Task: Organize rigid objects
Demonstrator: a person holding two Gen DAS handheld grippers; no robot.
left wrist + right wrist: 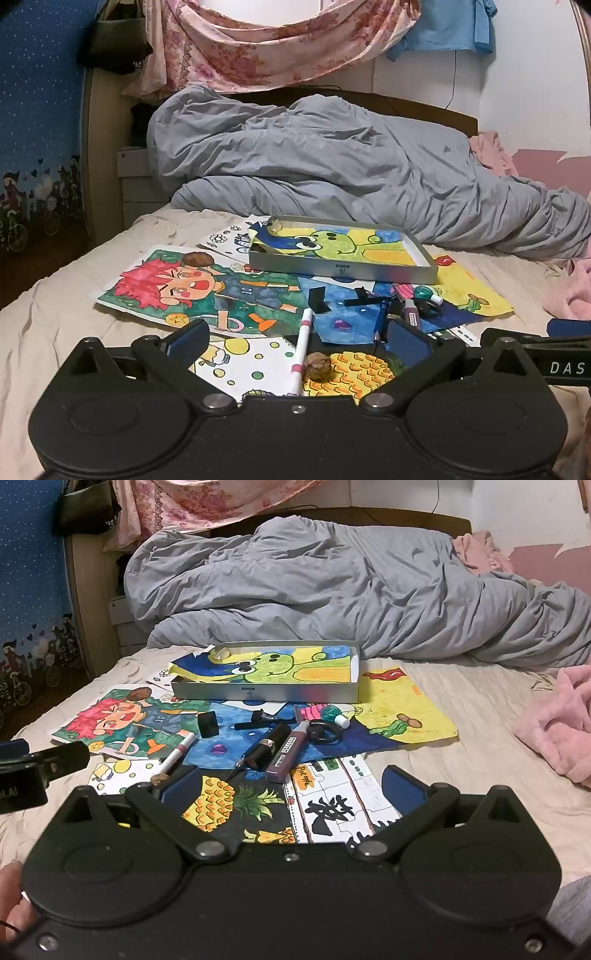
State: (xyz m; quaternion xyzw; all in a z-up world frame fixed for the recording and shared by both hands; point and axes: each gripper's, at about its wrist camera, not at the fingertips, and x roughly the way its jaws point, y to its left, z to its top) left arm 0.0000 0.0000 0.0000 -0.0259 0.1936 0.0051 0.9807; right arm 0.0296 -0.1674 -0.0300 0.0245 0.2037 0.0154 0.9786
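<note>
Both claws are spread wide with nothing between their fingers: the left gripper hovers low over a white pen and a walnut, the right gripper just near of the clutter. The loose things lie on drawings on the bed, near of the metal tin, which holds only a frog picture. They look light and stiff: the purple marker and black tube are round and would likely roll, so a pinch across mid-barrel suits; the walnut is lumpy and may slip. The paper could drag or crease under a fingertip. The tin's low wall needs clearing; open sheet lies to the right, the grey duvet blocks far.
</note>
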